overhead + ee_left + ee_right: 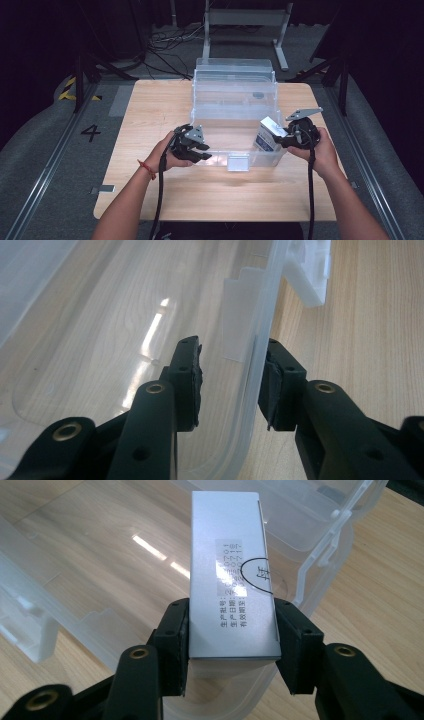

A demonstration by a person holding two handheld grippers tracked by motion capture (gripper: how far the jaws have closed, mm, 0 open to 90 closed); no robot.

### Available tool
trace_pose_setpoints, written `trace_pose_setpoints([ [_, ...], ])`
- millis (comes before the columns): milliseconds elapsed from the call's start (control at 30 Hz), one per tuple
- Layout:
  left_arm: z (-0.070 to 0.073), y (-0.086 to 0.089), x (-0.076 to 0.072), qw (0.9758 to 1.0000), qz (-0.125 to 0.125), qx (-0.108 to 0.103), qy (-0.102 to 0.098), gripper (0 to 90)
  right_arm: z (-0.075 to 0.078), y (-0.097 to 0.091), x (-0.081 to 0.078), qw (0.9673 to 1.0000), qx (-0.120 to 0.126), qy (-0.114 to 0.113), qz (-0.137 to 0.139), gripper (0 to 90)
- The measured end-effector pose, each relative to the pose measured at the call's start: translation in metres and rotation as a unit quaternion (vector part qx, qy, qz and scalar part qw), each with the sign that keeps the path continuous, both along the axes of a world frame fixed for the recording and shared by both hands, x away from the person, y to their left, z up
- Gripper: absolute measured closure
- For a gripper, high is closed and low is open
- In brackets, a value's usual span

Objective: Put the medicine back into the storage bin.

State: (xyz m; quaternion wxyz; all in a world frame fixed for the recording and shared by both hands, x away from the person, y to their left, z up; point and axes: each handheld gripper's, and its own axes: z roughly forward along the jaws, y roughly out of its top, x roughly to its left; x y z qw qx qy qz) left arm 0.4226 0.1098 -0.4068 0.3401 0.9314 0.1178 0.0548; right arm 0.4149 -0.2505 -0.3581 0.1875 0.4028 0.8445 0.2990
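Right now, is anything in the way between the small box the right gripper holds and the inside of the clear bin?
Nothing visible. The right gripper holds the small box above the clear bin, near its right front corner. The lid is open and the floor below looks bare. The left gripper straddles the front wall.

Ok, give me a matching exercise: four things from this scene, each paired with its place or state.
Things:
1. small box
2. left gripper
3. clear plastic bin
4. front latch

Places or states:
A. straddling the bin's near wall
B. on the wooden table, lid open
C. clamped between the right gripper's jaws
D. middle of the bin's near side

Pairs: 1-C, 2-A, 3-B, 4-D
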Motion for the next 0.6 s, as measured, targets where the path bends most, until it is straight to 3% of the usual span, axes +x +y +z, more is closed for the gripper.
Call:
trace_pose_setpoints([
  [133, 0.0, 0.0, 0.0, 1.0, 0.0, 0.0, 0.0, 64.4, 0.002, 0.002, -0.004, 0.9999, -0.005, 0.005, -0.01, 53.1],
  [200, 0.0, 0.0, 0.0, 1.0, -0.001, 0.0, 0.0, 64.4, 0.005, 0.006, -0.004, 0.9998, -0.02, 0.004, -0.008, 43.1],
  [267, 0.0, 0.0, 0.0, 1.0, 0.0, 0.0, -0.001, 64.4, 0.01, 0.008, -0.001, 0.9997, -0.018, -0.007, -0.015, 41.3],
  [333, 0.0, 0.0, 0.0, 1.0, 0.0, 0.001, -0.002, 64.2, 0.015, 0.009, 0.004, 0.9997, -0.014, -0.015, -0.016, 38.3],
  [400, 0.0, 0.0, 0.0, 1.0, 0.0, 0.001, -0.002, 64.0, 0.016, 0.013, 0.014, 0.9998, -0.014, -0.005, -0.012, 36.4],
  [467, 0.0, 0.0, -0.001, 1.0, -0.001, 0.001, -0.002, 64.0, 0.017, 0.017, 0.022, 0.9997, -0.018, -0.01, -0.015, 36.5],
  [600, 0.0, 0.0, 0.0, 1.0, -0.003, 0.001, -0.003, 63.8, 0.018, 0.03, 0.032, 0.9985, -0.045, -0.029, -0.006, 35.5],
])
